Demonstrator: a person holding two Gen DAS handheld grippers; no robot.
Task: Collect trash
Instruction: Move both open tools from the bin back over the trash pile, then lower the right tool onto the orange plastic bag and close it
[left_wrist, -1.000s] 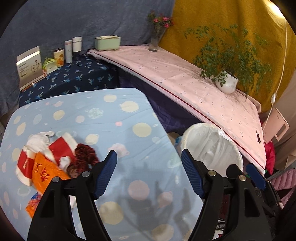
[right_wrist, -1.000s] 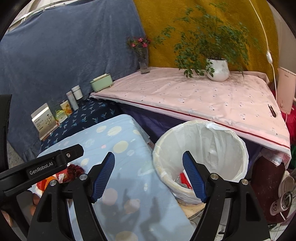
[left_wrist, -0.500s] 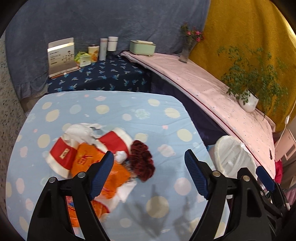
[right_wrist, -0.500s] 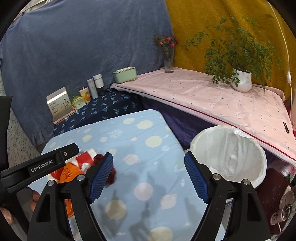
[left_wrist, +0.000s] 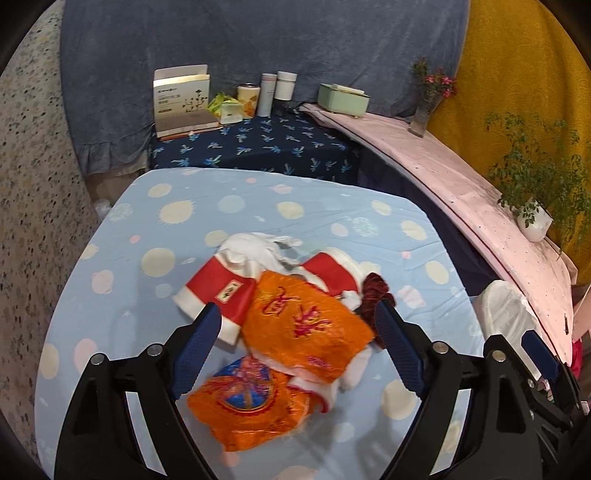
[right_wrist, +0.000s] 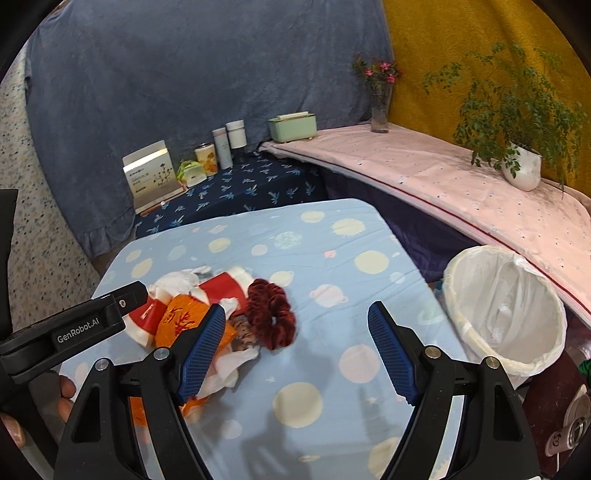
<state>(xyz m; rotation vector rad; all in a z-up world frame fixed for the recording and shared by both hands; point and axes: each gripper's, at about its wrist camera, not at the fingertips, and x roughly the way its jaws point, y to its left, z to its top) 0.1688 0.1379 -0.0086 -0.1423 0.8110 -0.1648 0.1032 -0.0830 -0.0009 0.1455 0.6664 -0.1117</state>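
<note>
Blue ribbed pads line both fingers of the left hand-held gripper (left_wrist: 297, 345), which hangs spread wide over a heap of trash, gripping nothing; its fingers straddle the orange wrapper (left_wrist: 303, 325) at the top of the heap, though whether they touch it cannot be told. Beside it, the right hand-held gripper (right_wrist: 295, 347) is likewise spread wide and empty, poised above the light-blue dotted surface (right_wrist: 332, 266) with its left finger over the heap's near edge.

The heap sits left of the surface's middle: the orange wrapper, a second orange-and-blue wrapper (left_wrist: 251, 402) nearer the camera, red-and-white packaging (left_wrist: 218, 291), crumpled white paper (left_wrist: 255, 247) and a dark red scrunchie (right_wrist: 271, 314) on the right-hand side. All of it looks light, thin and crinkly, likely slick film that will crush and slide rather than resist, so a pinch across a raised fold or bunched edge seems safer than pressing flat. The scrunchie looks soft and springy and should take a grip anywhere on its ring.

Off the surface's right edge stands the white-lined bin (right_wrist: 506, 310), mouth open, well apart from the heap.
</note>
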